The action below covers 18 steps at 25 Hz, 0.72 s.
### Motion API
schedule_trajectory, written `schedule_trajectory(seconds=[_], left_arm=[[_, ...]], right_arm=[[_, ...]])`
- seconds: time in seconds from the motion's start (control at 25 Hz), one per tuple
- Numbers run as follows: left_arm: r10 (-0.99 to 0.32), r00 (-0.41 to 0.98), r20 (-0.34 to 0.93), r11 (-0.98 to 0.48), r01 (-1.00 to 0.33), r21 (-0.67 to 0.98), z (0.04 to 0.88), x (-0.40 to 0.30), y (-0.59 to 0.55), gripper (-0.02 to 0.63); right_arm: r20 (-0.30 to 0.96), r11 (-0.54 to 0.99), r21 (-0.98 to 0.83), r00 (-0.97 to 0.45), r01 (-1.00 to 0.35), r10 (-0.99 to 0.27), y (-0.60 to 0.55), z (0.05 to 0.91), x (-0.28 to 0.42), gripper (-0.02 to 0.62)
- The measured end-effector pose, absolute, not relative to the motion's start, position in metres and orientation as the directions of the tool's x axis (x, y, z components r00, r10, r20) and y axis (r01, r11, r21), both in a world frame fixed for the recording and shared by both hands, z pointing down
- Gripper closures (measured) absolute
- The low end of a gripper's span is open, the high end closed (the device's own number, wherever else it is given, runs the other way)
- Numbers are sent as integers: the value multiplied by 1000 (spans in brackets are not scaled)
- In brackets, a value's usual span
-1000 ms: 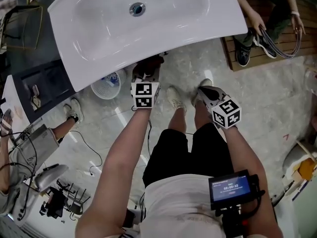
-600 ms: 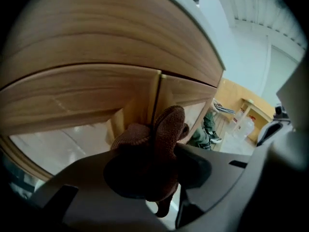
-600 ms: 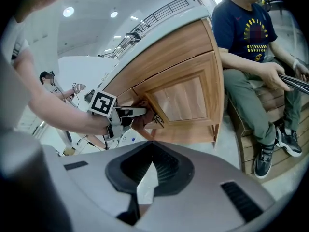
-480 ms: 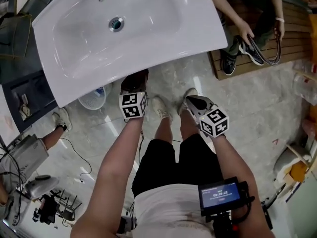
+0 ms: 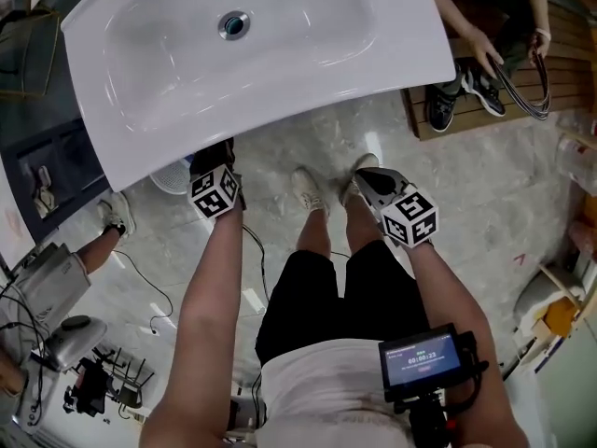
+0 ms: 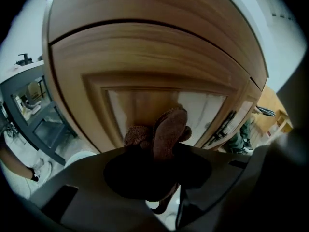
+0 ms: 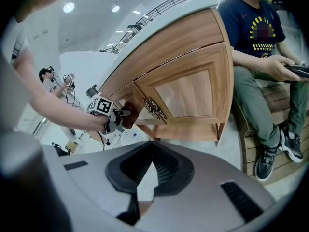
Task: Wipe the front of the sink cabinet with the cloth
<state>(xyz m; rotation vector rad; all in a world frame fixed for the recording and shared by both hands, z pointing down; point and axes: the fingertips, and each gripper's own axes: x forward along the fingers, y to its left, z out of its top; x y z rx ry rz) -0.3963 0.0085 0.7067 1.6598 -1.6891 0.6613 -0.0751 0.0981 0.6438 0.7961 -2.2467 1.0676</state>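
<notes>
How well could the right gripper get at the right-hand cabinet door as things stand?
Probably yes: the right gripper holds nothing and faces the right-hand cabinet door across open floor. The left gripper, shut on the cloth, works further left, out of its way.

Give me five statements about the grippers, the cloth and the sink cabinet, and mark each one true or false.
1. The left gripper holds a brown cloth. True.
2. The cloth is held up to the wooden front of the sink cabinet. True.
3. The right gripper grips a sponge. False: its fingers are together with nothing between them.
4. The sink is full of water. False: the white basin is empty and its drain shows.
5. The right gripper is pressed against the cabinet door. False: it hangs back from the cabinet, above the floor.
</notes>
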Motion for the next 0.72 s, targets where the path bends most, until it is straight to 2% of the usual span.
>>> schedule_trajectory(seconds=[0.24,0.44,0.52,0.72], left_arm=[[-652,-44,757,100,-995,28,693,-443,41,466],[-651,-136,747,225,-974,19,697,-478,53,466],[-641,-131,757,212,-977,11,704,-482,53,466],[-615,-23,788,70,-997,25,729,-448,44,466]], right_arm=[[662,520,-501,-693,-692,-284,103,641,-79,583],[654,538,-498,-702,-680,-281,100,641,-78,584],[653,542,-499,-704,-677,-279,100,642,-80,583],[657,531,-496,-697,-687,-288,111,644,-75,583]])
